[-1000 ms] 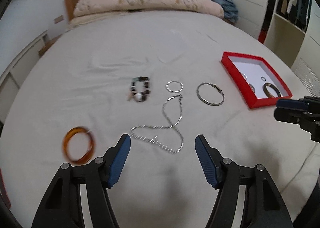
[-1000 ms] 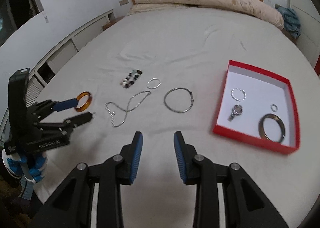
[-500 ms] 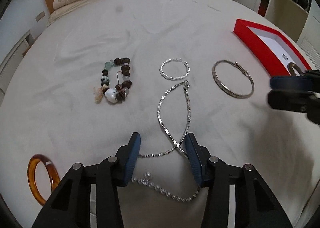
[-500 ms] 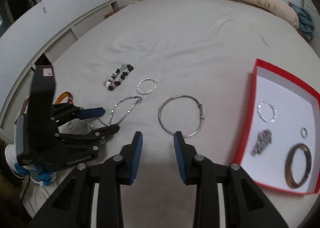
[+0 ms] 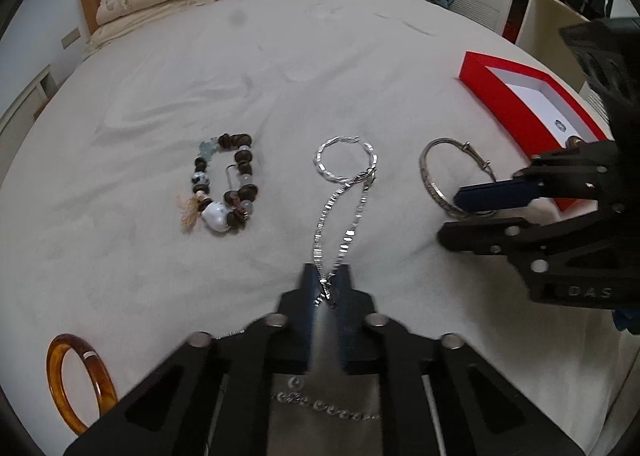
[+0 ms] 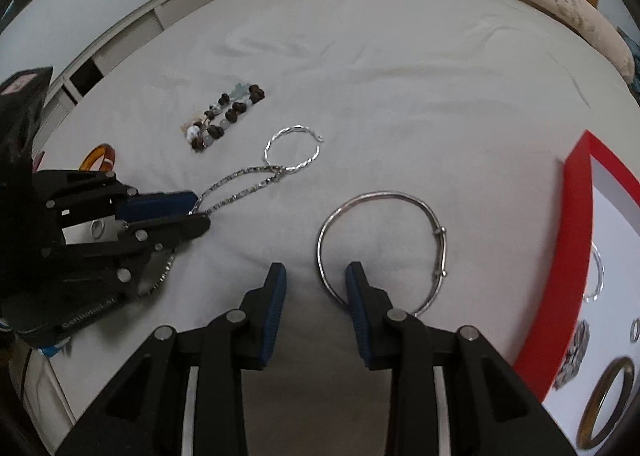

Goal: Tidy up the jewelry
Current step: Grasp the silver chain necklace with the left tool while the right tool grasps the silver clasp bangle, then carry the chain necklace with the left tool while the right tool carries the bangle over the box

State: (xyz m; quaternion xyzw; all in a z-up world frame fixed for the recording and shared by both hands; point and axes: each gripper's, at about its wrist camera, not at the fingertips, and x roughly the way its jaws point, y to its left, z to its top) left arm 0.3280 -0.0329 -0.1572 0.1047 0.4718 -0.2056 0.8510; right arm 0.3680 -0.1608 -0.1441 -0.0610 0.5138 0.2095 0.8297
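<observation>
In the left wrist view, the left gripper (image 5: 325, 288) is seen at lower centre with its jaws clamped together on the silver chain necklace (image 5: 340, 212), which runs up the frame to its clasp beside a twisted silver ring bracelet (image 5: 346, 158). The rest of the chain trails below the jaws. A beaded bracelet (image 5: 224, 190) lies on the bed (image 5: 280, 68) at centre left, and an amber bangle (image 5: 80, 380) at lower left. The red box (image 5: 516, 104) is seen at the right edge.

In the right wrist view, the right gripper (image 6: 316, 288) is at lower centre, its jaws apart and closing. The near left arc of the silver bangle (image 6: 384, 248) lies between them, just beside the right jaw; contact cannot be told. Inside the red box (image 6: 568, 256) at lower right, a dark bangle (image 6: 604, 404), a small ring (image 6: 634, 330) and a watch-like piece (image 6: 576, 352) are seen.
</observation>
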